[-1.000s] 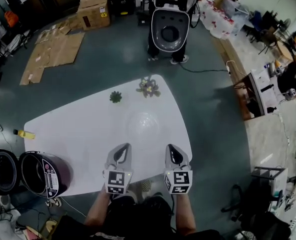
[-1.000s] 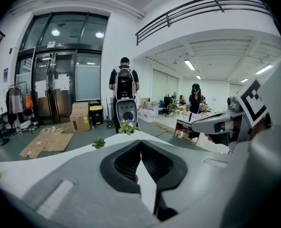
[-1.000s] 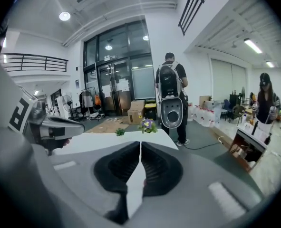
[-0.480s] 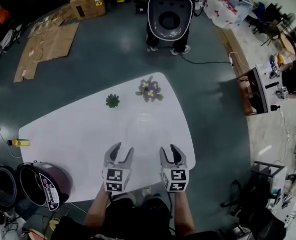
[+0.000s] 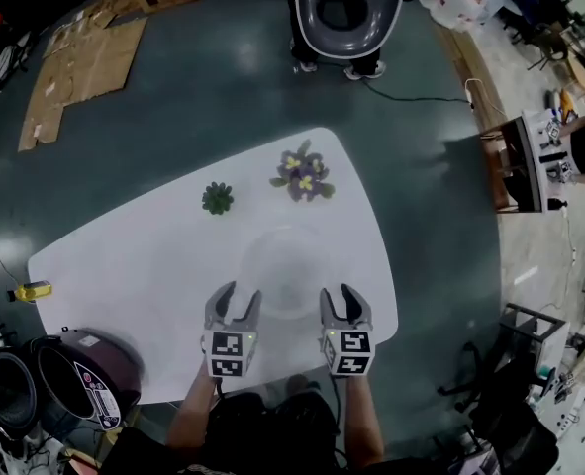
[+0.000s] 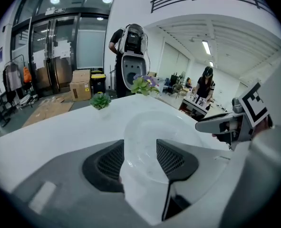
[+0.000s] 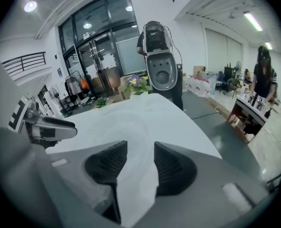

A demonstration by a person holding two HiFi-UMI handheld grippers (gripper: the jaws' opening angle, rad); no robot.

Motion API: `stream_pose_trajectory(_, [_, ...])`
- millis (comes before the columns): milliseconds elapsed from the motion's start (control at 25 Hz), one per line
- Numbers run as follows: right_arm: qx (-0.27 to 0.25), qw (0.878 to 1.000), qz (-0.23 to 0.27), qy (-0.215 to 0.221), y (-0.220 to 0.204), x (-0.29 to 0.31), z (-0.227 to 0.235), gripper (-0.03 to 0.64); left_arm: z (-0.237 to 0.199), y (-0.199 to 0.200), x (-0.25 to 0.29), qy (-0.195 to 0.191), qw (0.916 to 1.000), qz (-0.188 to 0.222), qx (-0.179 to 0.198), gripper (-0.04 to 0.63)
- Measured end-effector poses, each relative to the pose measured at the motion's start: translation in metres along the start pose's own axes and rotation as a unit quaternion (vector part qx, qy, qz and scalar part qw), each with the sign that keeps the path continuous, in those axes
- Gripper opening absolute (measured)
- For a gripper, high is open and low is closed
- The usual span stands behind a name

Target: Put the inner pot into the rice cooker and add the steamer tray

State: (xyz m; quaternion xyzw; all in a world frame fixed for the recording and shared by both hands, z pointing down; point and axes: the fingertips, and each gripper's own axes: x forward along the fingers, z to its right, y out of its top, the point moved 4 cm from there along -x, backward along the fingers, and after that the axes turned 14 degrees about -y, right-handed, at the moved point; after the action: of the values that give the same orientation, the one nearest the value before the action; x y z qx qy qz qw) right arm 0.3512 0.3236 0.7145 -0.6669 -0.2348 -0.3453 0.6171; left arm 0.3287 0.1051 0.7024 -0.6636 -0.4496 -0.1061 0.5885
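A clear, shallow steamer tray (image 5: 287, 265) lies on the white table (image 5: 124, 255) in front of me. My left gripper (image 5: 240, 295) hovers at the tray's near left rim and my right gripper (image 5: 338, 293) at its near right rim. Both have just been opening and stand open. In the left gripper view the tray (image 6: 164, 127) shows through the gap of the left gripper (image 6: 140, 151), and no pad presses on it. The right gripper (image 7: 140, 158) has only the table and the faint tray (image 7: 121, 122) ahead. The purple rice cooker (image 5: 79, 384) stands at the table's near left corner, lid (image 5: 10, 394) flipped open.
A small green plant (image 5: 216, 198) and a purple flower pot (image 5: 304, 176) stand at the table's far side. A yellow object (image 5: 30, 291) lies at the left edge. A person with a white machine (image 5: 346, 8) stands beyond the table. Flattened cardboard (image 5: 79, 62) lies on the floor.
Both grippers went from shut to open and sank toward the table, closing in on the tray's near rim. The tray and cooker have not moved on the table.
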Motion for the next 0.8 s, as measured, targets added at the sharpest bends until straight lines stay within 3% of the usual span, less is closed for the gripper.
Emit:
stream_pose_trajectory(520, [0.005,0.999,-0.036,-0.006,-0.015,0.032,0.0,0.179,-0.02,-0.023,0.028,0.002,0.9986,-0.051,-0.011,0.21])
stream_pose_trajectory(720, [-0.004,0.999,-0.038,-0.01,-0.016,0.032,-0.001,0.081,-0.024,-0.025,0.027,0.02,0.998,-0.06,-0.002,0.12])
stream_pose_trajectory(800, [-0.009,0.999,-0.038,-0.011,-0.017,0.031,-0.002,0.081,-0.023,-0.025,0.027,0.023,0.9977,-0.064,0.002,0.118])
